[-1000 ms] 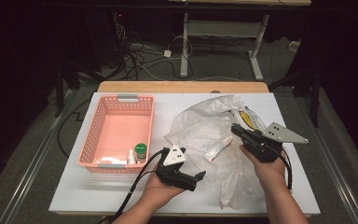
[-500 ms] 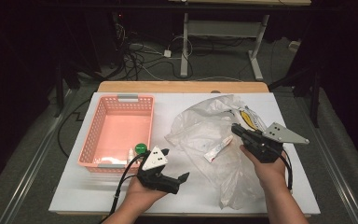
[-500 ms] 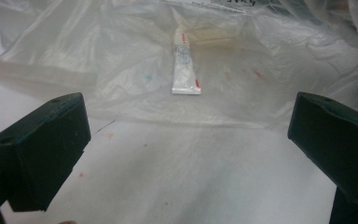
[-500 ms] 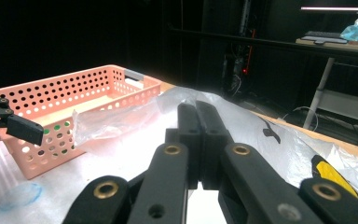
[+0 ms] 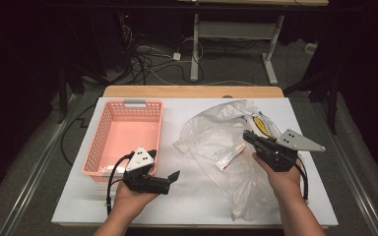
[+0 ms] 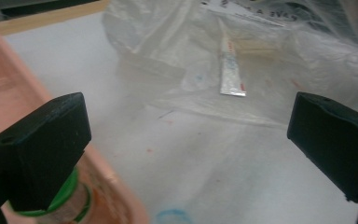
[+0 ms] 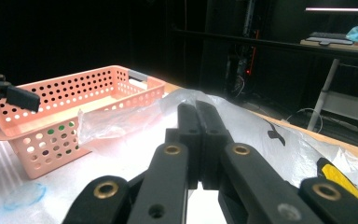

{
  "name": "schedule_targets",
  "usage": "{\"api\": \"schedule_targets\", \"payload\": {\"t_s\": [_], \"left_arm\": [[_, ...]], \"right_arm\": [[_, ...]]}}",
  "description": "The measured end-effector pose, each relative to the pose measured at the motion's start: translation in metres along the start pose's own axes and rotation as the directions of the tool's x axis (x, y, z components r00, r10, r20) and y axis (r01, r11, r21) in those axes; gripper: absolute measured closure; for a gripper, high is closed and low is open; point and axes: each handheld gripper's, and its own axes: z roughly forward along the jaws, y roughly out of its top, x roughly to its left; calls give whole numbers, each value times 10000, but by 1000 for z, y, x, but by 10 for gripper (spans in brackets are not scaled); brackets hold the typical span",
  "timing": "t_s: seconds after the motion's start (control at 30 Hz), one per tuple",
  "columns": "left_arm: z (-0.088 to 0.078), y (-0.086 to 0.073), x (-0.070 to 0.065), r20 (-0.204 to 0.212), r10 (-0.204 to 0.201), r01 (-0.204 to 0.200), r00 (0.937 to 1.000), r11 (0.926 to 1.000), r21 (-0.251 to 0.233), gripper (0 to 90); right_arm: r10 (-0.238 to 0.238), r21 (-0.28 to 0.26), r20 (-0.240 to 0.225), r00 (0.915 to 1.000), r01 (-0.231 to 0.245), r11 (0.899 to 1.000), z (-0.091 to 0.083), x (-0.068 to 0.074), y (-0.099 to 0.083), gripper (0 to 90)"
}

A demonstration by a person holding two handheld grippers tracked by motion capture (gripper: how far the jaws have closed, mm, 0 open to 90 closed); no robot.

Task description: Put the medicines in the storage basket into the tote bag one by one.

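A crumpled clear plastic bag (image 5: pixel 216 142) lies right of centre on the white table (image 5: pixel 192 206). My right gripper (image 5: pixel 246 134) is shut on the bag's film, which peaks at its fingertips in the right gripper view (image 7: pixel 196 109). Inside the bag are a white sachet (image 5: pixel 229 157) and a yellow-printed packet (image 5: pixel 263 125). My left gripper (image 5: pixel 163 166) is open with nothing between its jaws, by the near right corner of the pink basket (image 5: pixel 123 105). In the left gripper view (image 6: pixel 189 126) a green-capped bottle (image 6: pixel 65 205) stands in the basket behind one jaw, and the sachet (image 6: pixel 230 70) lies ahead.
A faint blue mark (image 6: pixel 172 217) stains the table near the basket corner. A wooden strip (image 5: pixel 192 91) runs along the table's far edge. Beyond it are cables on the floor (image 5: pixel 147 59) and a desk frame (image 5: pixel 236 34).
My left gripper has moved left, away from the bag to the basket's near right corner, jaws open throughout. It now covers the green-capped bottle. The right gripper has kept still.
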Motion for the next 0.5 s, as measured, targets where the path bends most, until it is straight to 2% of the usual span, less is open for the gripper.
{"api": "schedule_targets", "payload": {"t_s": [0.27,0.5], "left_arm": [[-8,-5,26,-654,-443,452,9969,9989,122,0],[-16,-8,41,-1145,-635,664,9914,9976,215,0]], "right_arm": [[1,57,-9,10000,-1,10000,1,-1,-2,900],[29,71,-36,10000,-29,10000,1,-1,-3,900]]}}
